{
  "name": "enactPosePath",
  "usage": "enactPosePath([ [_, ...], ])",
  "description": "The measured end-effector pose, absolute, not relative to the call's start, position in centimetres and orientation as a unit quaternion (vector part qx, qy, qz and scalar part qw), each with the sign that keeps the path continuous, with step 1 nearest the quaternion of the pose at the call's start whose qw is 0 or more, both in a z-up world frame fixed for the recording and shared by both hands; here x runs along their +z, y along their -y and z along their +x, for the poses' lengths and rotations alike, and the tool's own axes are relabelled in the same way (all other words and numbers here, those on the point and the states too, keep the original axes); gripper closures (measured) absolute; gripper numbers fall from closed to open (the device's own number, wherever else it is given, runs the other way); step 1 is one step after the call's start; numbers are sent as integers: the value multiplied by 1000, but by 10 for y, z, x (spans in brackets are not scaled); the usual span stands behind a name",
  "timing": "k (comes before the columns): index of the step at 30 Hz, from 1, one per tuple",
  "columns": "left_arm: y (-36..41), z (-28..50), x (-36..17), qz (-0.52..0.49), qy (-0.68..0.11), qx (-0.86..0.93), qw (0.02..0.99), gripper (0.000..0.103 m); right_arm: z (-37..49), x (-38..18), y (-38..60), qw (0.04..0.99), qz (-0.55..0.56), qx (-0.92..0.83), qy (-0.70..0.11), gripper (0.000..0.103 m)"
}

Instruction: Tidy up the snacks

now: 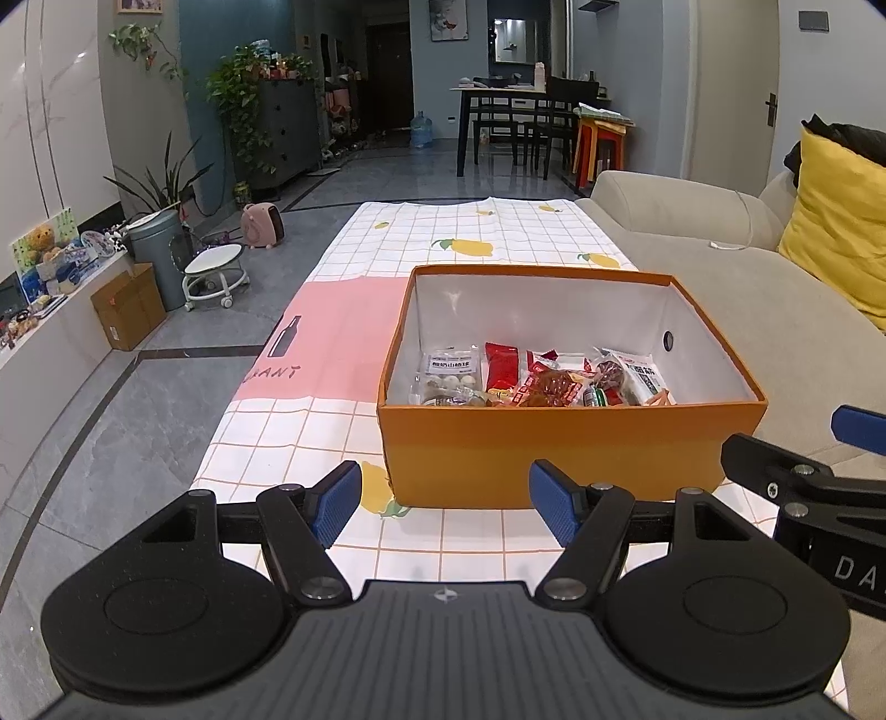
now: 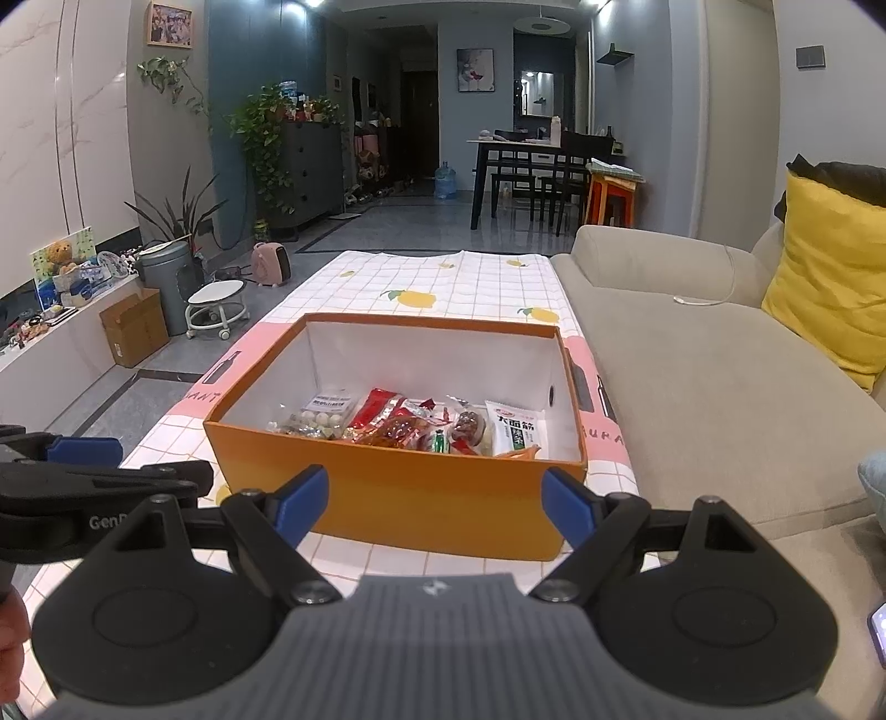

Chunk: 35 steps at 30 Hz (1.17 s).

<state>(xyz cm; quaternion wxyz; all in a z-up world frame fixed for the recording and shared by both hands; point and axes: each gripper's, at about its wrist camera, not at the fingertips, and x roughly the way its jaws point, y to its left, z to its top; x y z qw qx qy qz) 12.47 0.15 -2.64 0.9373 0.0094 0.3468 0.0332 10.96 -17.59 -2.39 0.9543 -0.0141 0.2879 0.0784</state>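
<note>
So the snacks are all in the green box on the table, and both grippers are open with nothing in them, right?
Almost. The box is orange, not green; the right wrist view shows it plainly. The rest holds: the snacks lie inside it on the table, and the left gripper and right gripper are both open and hold nothing.

Ahead of me a grey tiled floor [image 1: 354,171] runs to a dark doorway [image 2: 420,119]. On my right sits a beige sofa [image 2: 692,376] with a yellow cushion [image 2: 825,277]; on my left, a dark dresser [image 2: 310,171] draped in trailing plants [image 2: 266,127]. A black dining table [image 1: 509,111] stands beyond, under ceiling spotlights [image 2: 313,3].
</note>
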Motion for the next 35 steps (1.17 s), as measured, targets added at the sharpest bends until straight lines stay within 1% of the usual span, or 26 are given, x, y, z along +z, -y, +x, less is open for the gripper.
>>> enactPosePath([
  [6,-3,126,-26,1,-350,29,936,21,109,-24,174,954,-16,81,-287,15],
  [35,-7,126,-29,10,-343,39,939,21,109,-28,173,953,-18,81,-291,15],
])
